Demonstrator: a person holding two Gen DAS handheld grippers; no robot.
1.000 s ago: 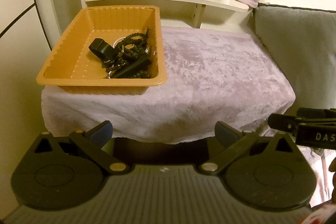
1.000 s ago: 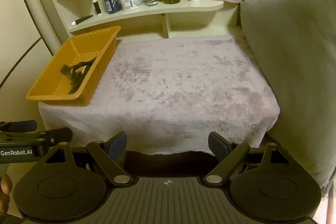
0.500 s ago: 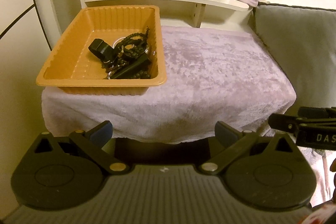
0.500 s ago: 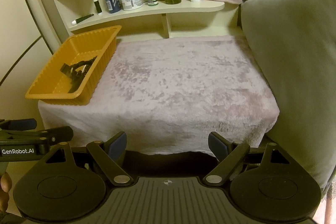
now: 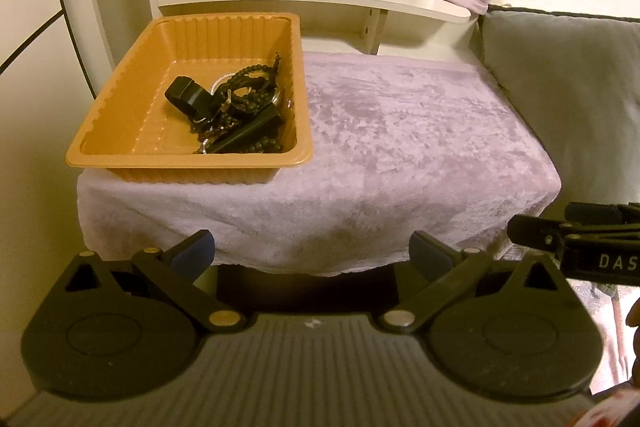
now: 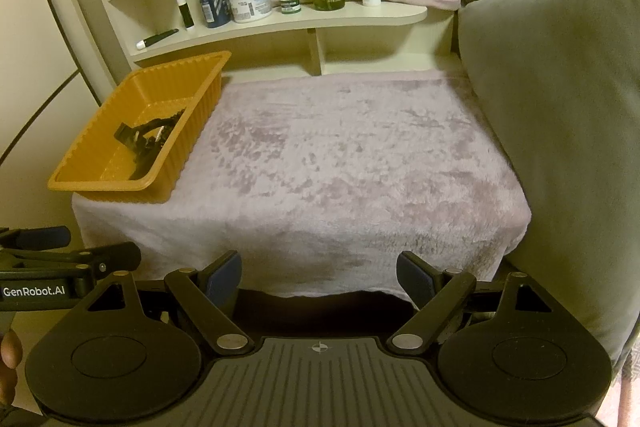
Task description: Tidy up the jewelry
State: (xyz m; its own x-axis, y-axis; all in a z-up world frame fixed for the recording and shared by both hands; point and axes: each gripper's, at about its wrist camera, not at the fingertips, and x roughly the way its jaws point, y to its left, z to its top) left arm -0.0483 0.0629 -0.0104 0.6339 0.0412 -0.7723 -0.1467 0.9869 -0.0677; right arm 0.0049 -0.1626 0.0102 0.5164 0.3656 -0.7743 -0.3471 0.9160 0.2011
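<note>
While both tools hang back off the near edge of the towel-covered worktop (image 6: 360, 167), the left hand-held gripper (image 5: 312, 253) has its jaws spread wide with nothing between them, and the right hand-held gripper (image 6: 319, 277) is spread and empty in the same way. Neither touches anything.

Further out, on the left rear part of the worktop, stands the orange tray (image 5: 120, 131). All the jewelry (image 5: 236, 111) I can see lies inside it, heaped in one dark tangle of beaded strands, a black band and a pale chain against the tray's right wall. The rest of the towel is bare. If gathering the pieces into the tray is the aim, they already lie so; if they are meant to be lifted out and sorted, the tangle is what remains. The scene fits either.

Behind, the shelf (image 6: 280, 23) carries bottles and jars.

Against the frames from a second ago, the tray and heap lie just the same, and both tools have barely drifted.
</note>
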